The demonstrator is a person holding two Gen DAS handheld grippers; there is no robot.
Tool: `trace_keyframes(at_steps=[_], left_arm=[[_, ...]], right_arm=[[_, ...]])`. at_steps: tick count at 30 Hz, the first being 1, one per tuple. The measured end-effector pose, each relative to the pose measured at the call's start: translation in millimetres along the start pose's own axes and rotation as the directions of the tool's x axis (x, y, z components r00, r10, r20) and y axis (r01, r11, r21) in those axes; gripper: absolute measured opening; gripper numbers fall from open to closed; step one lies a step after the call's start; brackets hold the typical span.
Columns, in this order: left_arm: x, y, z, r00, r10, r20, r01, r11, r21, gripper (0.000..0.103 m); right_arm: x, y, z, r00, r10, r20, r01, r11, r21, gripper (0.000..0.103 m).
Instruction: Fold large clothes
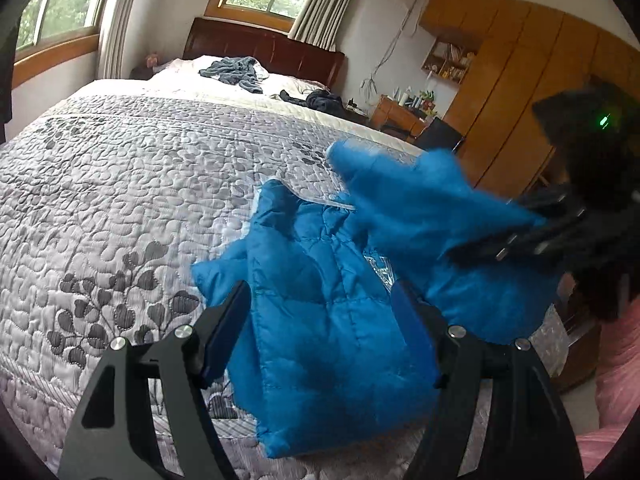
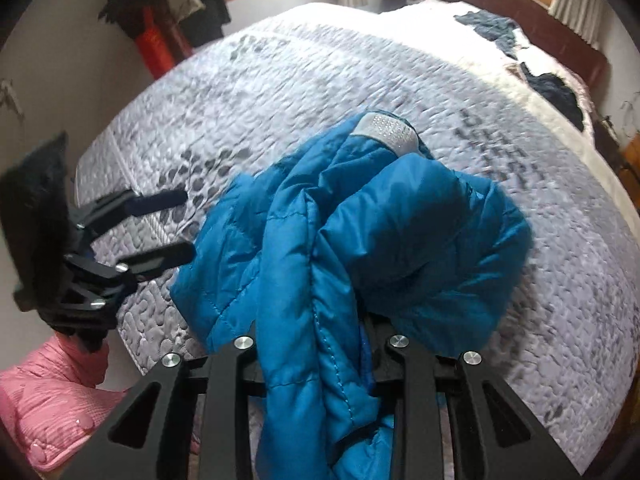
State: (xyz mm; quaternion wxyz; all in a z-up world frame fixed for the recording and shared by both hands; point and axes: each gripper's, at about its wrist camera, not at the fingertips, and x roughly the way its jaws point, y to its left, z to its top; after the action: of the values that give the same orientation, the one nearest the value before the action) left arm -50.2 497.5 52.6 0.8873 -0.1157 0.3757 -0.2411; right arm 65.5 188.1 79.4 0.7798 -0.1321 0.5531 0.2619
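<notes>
Step judged: spreading blue padded jacket (image 2: 360,240) before folding. Best to lift high, shake flat, lower onto quilted bedspread (image 1: 120,200).

Right gripper (image 2: 320,360) clenched on bunched jacket fabric, garment heaped on bed just ahead.

Left gripper (image 1: 320,320) released, jaws wide, straddling jacket edge, no grasp.

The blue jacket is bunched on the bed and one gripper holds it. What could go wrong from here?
1. The right gripper pinches a thick bundle of the blue jacket, so several layers may lift together and the fold could come out crooked.
2. The left gripper is open and holds nothing, so the free side may drag along the quilt and crumple.
3. The jacket lies near the bed's edge, above the pink bedding; a pull could slide it off.
</notes>
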Motion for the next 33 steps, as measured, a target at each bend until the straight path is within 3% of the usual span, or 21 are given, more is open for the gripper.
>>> trace_keyframes(at_steps=[6,14,16,19,25,29,31,33], left_arm=[[-5.2,11.3,1.4,1.000,-0.028,-0.001,0.028,0.999,-0.026,0.071],[13.4,23.0,12.5,0.996,-0.080,-0.032,0.076,0.992,-0.097,0.071],[22.0,24.8,16.9,0.992,-0.110,-0.055,0.102,0.987,-0.127,0.071],[31.9,24.8,21.5,0.986,-0.149,-0.072,0.137,0.980,-0.146,0.071],[45.9,26.3,26.3,0.974,-0.210,-0.081,0.193,0.965,-0.177,0.071],[57.1,31.5,24.9,0.966,-0.243,-0.091,0.220,0.953,-0.208,0.072],[65.3,36.4,23.2,0.959,-0.265,-0.102,0.236,0.943,-0.236,0.072],[70.4,40.3,21.4,0.950,-0.292,-0.107,0.256,0.930,-0.264,0.072]], right_arm=[[42.3,13.4,5.6,0.998,0.041,-0.054,-0.042,0.999,-0.024,0.035],[57.6,16.1,2.5,0.996,0.078,-0.042,-0.079,0.997,-0.021,0.047],[52.1,18.4,1.8,0.994,0.108,-0.029,-0.109,0.994,-0.025,0.062],[29.2,24.4,-3.0,0.992,0.125,0.011,-0.125,0.991,-0.038,0.072],[-39.0,6.9,-20.4,0.964,0.226,0.138,-0.229,0.973,0.005,0.074],[-62.6,-40.6,-35.4,0.969,0.118,0.219,-0.147,0.982,0.120,0.074],[-52.8,-68.9,-44.6,0.978,0.028,0.205,-0.070,0.977,0.200,0.074],[-36.9,-86.8,-52.4,0.985,0.011,0.174,-0.055,0.967,0.250,0.075]])
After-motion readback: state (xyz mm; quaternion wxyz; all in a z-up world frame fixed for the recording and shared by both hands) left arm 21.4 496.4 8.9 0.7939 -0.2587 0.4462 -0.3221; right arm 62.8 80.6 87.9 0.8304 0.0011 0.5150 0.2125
